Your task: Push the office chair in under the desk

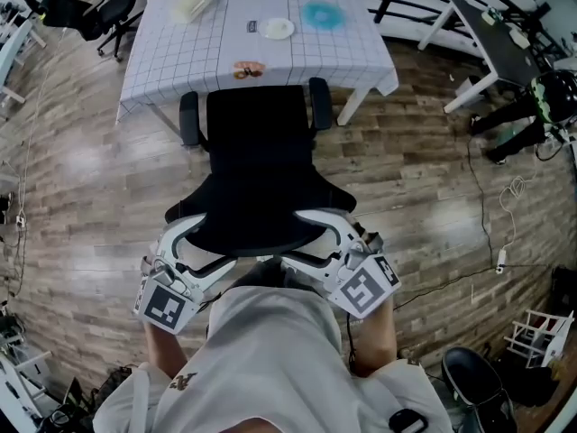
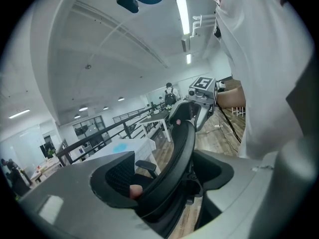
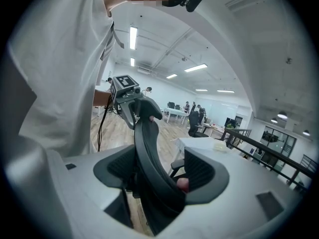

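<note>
both tongs are clamped onto the top edge of the chair (image 1: pixel 261 161) back: left gripper (image 1: pixel 200 242) at the left end, right gripper (image 1: pixel 326 234) at the right end. the chair faces the desk (image 1: pixel 171 52), armrests just at its near edge, seat mostly out over the wood floor (image 1: pixel 81 197). a plate (image 1: pixel 278 28) sits on the desk's checked cloth.

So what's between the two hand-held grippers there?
The office chair's backrest: the head view shows the left hand-held gripper and right hand-held gripper clamped on its top edge.
</note>
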Demonstrator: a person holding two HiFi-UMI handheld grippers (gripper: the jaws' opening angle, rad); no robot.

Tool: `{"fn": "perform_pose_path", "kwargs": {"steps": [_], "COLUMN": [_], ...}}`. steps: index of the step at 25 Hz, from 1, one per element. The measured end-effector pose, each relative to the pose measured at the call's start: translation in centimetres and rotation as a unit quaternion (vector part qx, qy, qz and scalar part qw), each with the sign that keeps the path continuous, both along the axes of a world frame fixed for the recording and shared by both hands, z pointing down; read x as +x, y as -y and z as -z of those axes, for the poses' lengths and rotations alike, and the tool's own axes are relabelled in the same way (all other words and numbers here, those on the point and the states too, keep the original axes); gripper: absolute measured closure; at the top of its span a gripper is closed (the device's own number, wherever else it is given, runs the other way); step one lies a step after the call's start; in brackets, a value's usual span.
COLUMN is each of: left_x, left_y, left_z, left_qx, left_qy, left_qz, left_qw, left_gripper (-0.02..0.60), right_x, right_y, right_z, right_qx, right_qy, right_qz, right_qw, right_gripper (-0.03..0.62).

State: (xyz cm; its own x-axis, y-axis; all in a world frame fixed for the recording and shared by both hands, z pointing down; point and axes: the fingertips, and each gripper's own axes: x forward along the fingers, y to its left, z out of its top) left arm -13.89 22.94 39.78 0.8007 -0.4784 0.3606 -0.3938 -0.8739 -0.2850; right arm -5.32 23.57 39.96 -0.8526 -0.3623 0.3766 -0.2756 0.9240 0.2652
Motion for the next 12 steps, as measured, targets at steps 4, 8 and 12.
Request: {"fn": "perform_pose_path", "kwargs": {"steps": [4,8,12], "left_x": [0.4,0.8,1.6], "left_y": [0.9,2.2,2.9], "left_z": [-0.1,0.0,-0.2], "left_qx": [0.001,-0.002,-0.004], "left_qy": [-0.003,0.003,0.0], "left_qz": [0.002,0.009,0.012], "left_qw": [1.0,1.0,0.9999], "left_gripper": [0.209,0.209,0.209], "right_x": [0.3,0.9,1.6], "right_y": [1.0,2.2,3.1], "right_z": [-0.1,0.0,-0.1], "right_qx": [0.0,0.0,-0.001], "right_qy": [0.0,-0.003,-0.006], "right_qz": [-0.003,0.0,0.006], "right_qw": [1.0,1.0,1.0], "right_gripper": [0.278,0.276,0.276]}}
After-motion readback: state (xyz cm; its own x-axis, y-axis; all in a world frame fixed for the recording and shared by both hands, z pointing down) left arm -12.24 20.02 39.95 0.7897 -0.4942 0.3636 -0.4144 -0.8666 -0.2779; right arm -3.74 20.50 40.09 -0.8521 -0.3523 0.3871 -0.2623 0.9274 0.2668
